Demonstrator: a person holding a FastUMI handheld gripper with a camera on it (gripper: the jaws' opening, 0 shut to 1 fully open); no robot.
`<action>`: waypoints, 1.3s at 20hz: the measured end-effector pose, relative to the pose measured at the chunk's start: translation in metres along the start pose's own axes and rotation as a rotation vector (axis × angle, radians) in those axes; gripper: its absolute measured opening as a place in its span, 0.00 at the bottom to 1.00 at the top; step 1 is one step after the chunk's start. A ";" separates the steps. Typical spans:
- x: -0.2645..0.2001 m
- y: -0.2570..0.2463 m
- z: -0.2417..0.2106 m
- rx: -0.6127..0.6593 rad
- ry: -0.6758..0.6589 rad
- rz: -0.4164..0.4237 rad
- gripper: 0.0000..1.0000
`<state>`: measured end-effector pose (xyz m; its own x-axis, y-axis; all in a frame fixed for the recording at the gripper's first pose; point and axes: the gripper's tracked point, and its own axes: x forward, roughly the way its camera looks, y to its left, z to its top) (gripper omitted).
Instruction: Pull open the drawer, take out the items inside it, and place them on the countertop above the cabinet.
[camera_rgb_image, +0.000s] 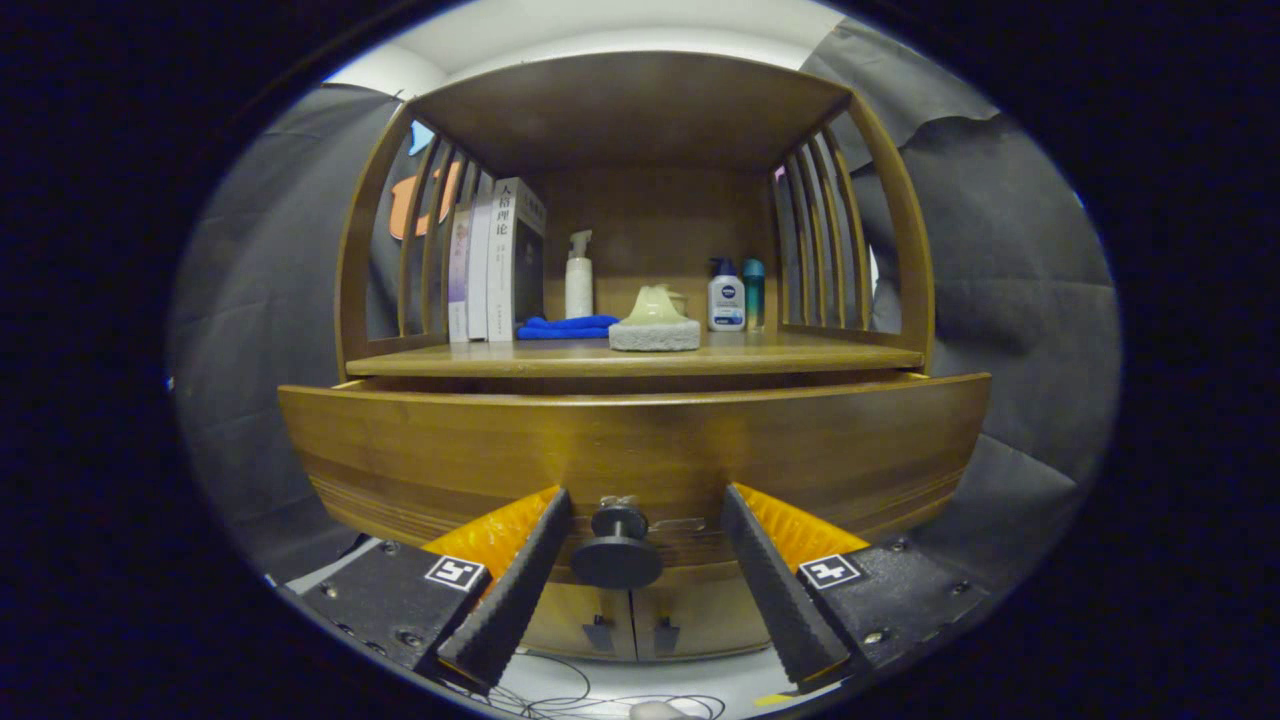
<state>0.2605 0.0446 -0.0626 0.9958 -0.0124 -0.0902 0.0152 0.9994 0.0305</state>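
Observation:
A wooden cabinet holds a wide drawer (640, 450) whose front stands pulled a little out from under the countertop (800, 355). A dark round knob (617, 550) sits low on the drawer front. My gripper (645, 590) is open, with the knob between its two fingers and a clear gap on each side. The inside of the drawer is hidden behind its front. On the countertop lie a grey sponge (654, 334) with a pale green piece on top and a blue cloth (566, 326).
Books (495, 260) stand at the left of the shelf space, a white spray bottle (578, 276) behind the cloth, and two small bottles (735, 295) at the right. Slatted wooden sides and a top board enclose it. Two lower cabinet doors (630, 620) sit under the drawer. Cables lie on the floor.

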 end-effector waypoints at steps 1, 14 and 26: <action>0.005 0.000 0.001 -0.001 0.002 -0.001 0.99; 0.040 0.003 0.008 0.007 0.005 0.001 0.99; 0.061 0.005 0.013 0.003 0.013 -0.014 0.99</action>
<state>0.3225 0.0487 -0.0554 0.9942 -0.0259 -0.1040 0.0293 0.9991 0.0316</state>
